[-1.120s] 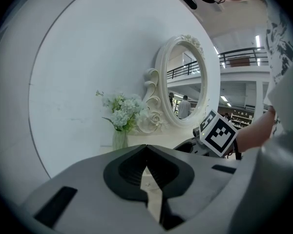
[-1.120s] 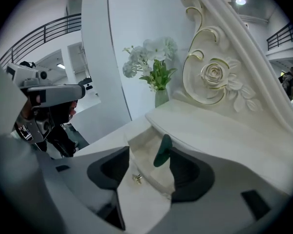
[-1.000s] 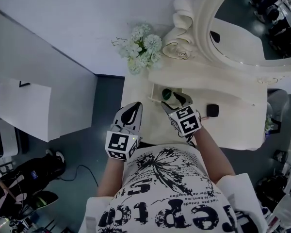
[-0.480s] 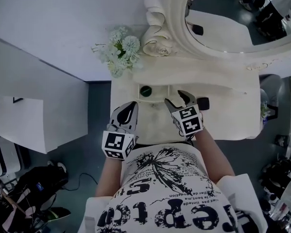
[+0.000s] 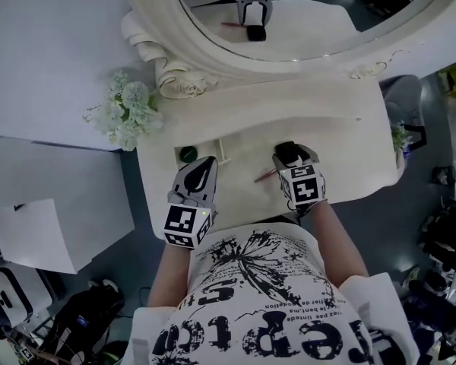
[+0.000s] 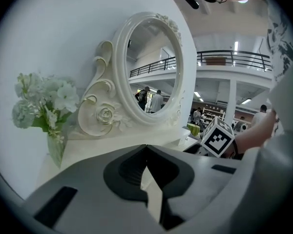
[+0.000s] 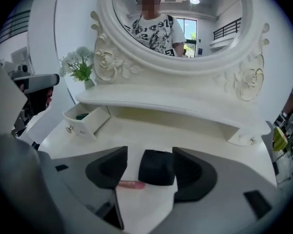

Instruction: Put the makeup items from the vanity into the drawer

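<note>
On the vanity [image 5: 342,139], right gripper [image 7: 150,156] fingers, just opening, straddle what seems a compact [image 7: 156,169]; left gripper [image 6: 146,149] fingers closed.

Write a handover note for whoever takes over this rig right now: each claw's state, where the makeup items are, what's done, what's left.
Left claw: shut, empty, over the vanity's front edge.
Right claw: open, jaws have just been opening, with the black compact between them, not gripped.
Pink stick: on the top beside the compact.
Drawer: open, green item inside, so one item is done.
Left to do: put the compact and pink stick into the drawer.
</note>
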A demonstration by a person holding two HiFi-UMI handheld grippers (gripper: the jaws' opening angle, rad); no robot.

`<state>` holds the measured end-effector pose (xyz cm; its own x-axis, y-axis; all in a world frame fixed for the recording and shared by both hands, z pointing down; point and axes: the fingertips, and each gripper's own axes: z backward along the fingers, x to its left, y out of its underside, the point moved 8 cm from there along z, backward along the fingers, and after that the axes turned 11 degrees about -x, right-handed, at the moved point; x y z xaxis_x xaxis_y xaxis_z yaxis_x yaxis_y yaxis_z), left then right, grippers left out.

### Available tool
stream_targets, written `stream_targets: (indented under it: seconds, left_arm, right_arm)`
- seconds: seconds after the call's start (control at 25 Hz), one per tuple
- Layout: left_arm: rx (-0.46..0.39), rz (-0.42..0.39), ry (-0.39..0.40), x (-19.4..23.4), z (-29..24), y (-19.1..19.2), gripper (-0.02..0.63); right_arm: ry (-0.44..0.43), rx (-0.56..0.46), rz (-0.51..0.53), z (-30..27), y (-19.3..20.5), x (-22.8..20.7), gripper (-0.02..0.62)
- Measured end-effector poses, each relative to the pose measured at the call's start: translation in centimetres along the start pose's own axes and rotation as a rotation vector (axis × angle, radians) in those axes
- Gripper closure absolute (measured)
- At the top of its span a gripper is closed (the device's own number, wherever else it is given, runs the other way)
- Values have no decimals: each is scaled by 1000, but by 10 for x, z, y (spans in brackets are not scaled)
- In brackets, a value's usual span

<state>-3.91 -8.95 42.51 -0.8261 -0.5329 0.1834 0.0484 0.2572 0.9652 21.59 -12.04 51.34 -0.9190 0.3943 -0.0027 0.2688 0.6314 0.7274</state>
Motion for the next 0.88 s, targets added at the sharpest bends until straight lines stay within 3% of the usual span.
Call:
stream_targets:
  seconds: [0.16,0.48,0.88]
  left_arm:
    - [28,-3,7,-10,-17,2,586]
    - [75,12,-20,-13,-24,15,586]
    - [76,22,-65,0,-5,20,587]
  right_arm:
    - [6,64,-32,-12,16,-10,279]
    - [-10,169,-44,-37,37,-17,272]
    - [0,160,-51,-37,36,-19,268]
